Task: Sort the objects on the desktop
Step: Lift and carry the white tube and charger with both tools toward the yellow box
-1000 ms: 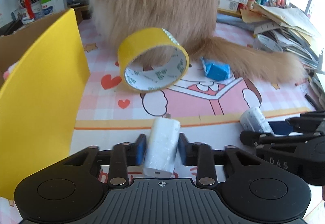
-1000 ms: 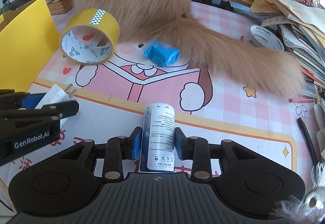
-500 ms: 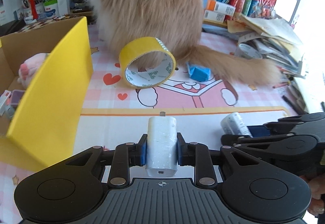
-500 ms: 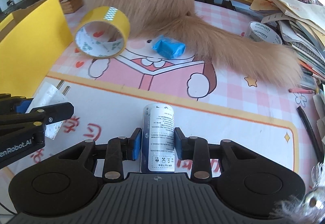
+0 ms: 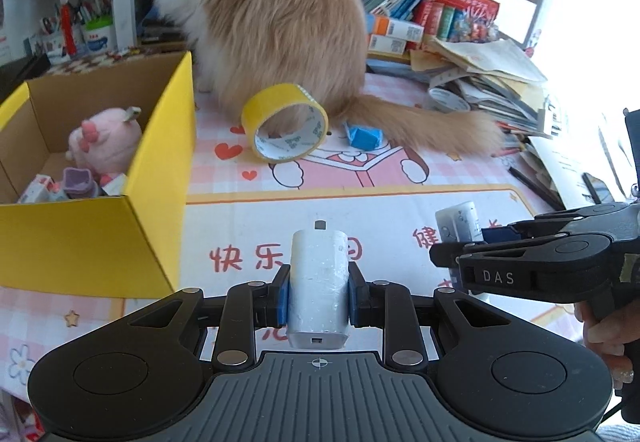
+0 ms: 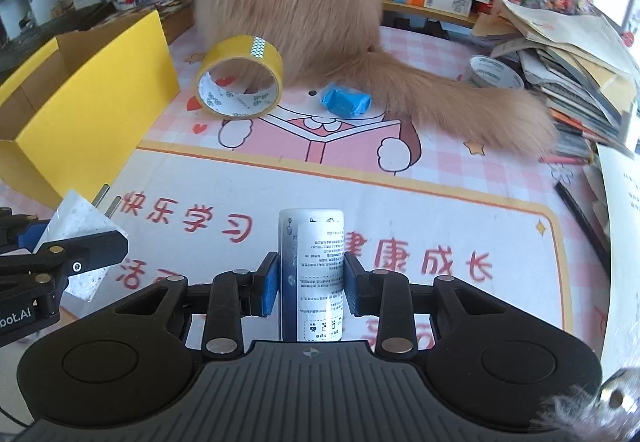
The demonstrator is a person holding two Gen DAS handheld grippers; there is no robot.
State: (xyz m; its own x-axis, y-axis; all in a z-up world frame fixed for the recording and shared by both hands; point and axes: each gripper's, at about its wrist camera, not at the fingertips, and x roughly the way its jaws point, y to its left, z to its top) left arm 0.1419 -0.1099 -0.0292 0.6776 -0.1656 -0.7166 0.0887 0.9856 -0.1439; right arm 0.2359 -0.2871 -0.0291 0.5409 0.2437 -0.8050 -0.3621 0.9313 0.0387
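My left gripper (image 5: 316, 294) is shut on a white plug charger (image 5: 318, 282), held above the desk mat to the right of the yellow cardboard box (image 5: 100, 242). It also shows in the right wrist view (image 6: 86, 230). My right gripper (image 6: 310, 284) is shut on a white labelled cylinder (image 6: 312, 274), also seen in the left wrist view (image 5: 458, 222). A yellow tape roll (image 5: 286, 123) and a blue wrapped packet (image 5: 362, 135) lie on the mat by the cat.
A fluffy orange cat (image 5: 280, 21) sits at the back of the mat, tail stretched right. The box holds a pink plush toy (image 5: 104, 139) and small items. Stacked books and papers (image 5: 480, 81) crowd the right side, with another tape roll (image 6: 496, 71).
Both grippers have risen and pulled back with their objects. The box's inside has come into view on the left.
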